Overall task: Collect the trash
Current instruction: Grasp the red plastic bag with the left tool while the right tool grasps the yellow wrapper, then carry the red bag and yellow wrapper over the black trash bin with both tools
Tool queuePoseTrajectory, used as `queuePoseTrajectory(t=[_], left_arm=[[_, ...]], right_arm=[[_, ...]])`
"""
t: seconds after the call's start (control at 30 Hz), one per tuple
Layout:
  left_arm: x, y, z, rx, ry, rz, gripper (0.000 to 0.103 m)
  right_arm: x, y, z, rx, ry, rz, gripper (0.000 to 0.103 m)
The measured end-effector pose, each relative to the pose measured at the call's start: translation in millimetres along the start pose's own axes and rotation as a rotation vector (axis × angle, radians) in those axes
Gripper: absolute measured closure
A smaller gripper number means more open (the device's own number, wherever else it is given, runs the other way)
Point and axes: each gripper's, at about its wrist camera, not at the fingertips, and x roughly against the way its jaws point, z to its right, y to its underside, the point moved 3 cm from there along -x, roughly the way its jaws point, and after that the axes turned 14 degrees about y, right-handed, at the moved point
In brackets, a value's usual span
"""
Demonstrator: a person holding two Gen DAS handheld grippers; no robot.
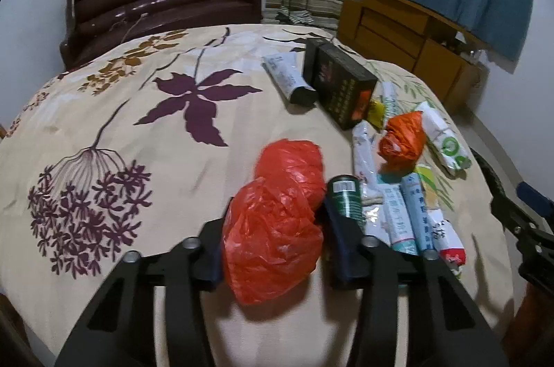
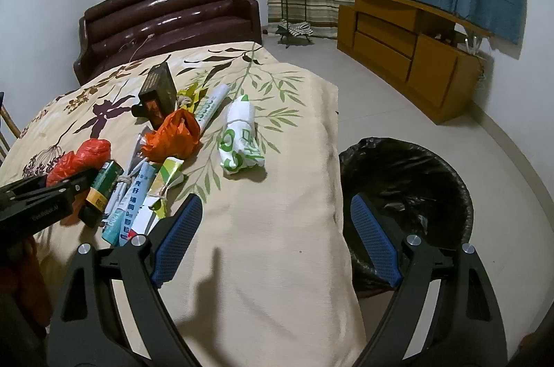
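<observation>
Trash lies scattered on a floral bedspread (image 1: 138, 110). My left gripper (image 1: 277, 228) is shut on a crumpled red plastic bag (image 1: 273, 238), with a pad pressing on each side of it. A second red bag (image 1: 291, 166) lies just beyond, and a green can (image 1: 346, 193) rests against the right finger. In the right wrist view the left gripper (image 2: 69, 183) holds the red bag (image 2: 62, 169) at the far left. My right gripper (image 2: 277, 199) stands open and holds nothing, over the bed's near edge.
An orange bag (image 1: 401, 138), a black box (image 1: 342, 86), several tubes and packets (image 1: 401, 221) and a white-green packet (image 2: 239, 138) lie on the bed. A bin with a black liner (image 2: 408, 180) stands on the floor at the bed's right. A wooden cabinet (image 2: 408, 44) lines the far wall.
</observation>
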Motion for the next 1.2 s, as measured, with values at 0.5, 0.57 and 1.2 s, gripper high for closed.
queuePoseTrajectory(t=[0.5, 0.57, 1.2], left_arm=[[31, 13, -16, 0.050, -0.064, 0.054, 0.068], [36, 15, -22, 0.055, -0.075, 0.061, 0.068], [46, 21, -46, 0.095, -0.065, 0.084, 0.068]], right_arm=[[6, 0, -44, 0.062, -0.083, -0.039, 0.038], [7, 0, -52, 0.072, -0.093, -0.041, 0.040], [-4, 7, -85, 0.146, -0.067, -0.083, 0.063]])
